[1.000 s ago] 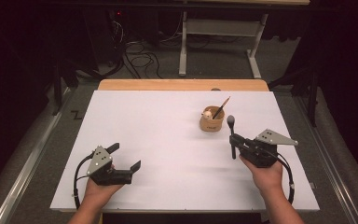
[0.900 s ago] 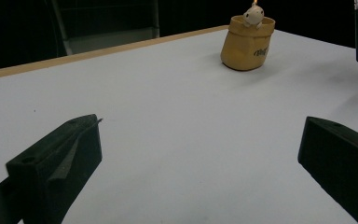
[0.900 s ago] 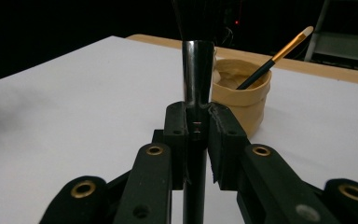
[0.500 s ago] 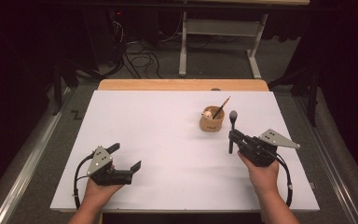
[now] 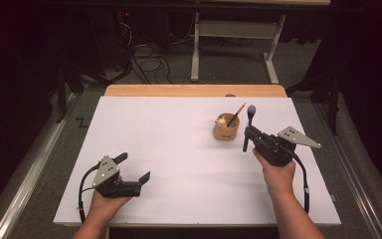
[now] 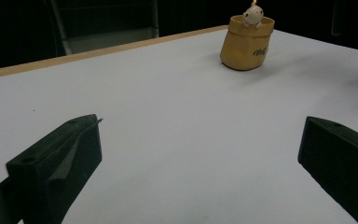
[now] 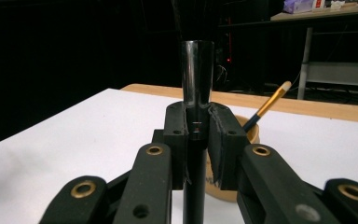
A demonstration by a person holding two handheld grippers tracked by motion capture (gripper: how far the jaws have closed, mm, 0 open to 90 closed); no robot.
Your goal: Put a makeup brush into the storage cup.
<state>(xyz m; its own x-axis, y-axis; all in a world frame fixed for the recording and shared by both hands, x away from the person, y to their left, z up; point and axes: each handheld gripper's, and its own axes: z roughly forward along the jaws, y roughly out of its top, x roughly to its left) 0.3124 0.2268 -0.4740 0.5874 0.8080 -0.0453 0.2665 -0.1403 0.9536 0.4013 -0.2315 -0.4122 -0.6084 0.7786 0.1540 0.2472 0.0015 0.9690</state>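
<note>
The right hand-held gripper is pinching one dark makeup brush by its handle and holds it upright above the white surface, just right of the tan holder cup. In the right gripper view the two black pads close on the glossy black handle, which flares wider above the grip; its bristle end runs out of the top of that view, while the high view shows the rounded grey head at the top. The left hand-held gripper rests low near the front left of the surface, jaws spread wide with nothing between them, well apart from the cup.

There is one cup, standing upright toward the back right of the surface. In it stand one slim brush with a dark and gold handle, leaning right, and one small pale round-headed figure at the rim. The left gripper view shows that figure peeking over the rim and dark lettering on the cup's side, which the high view leaves too small to make out.
</note>
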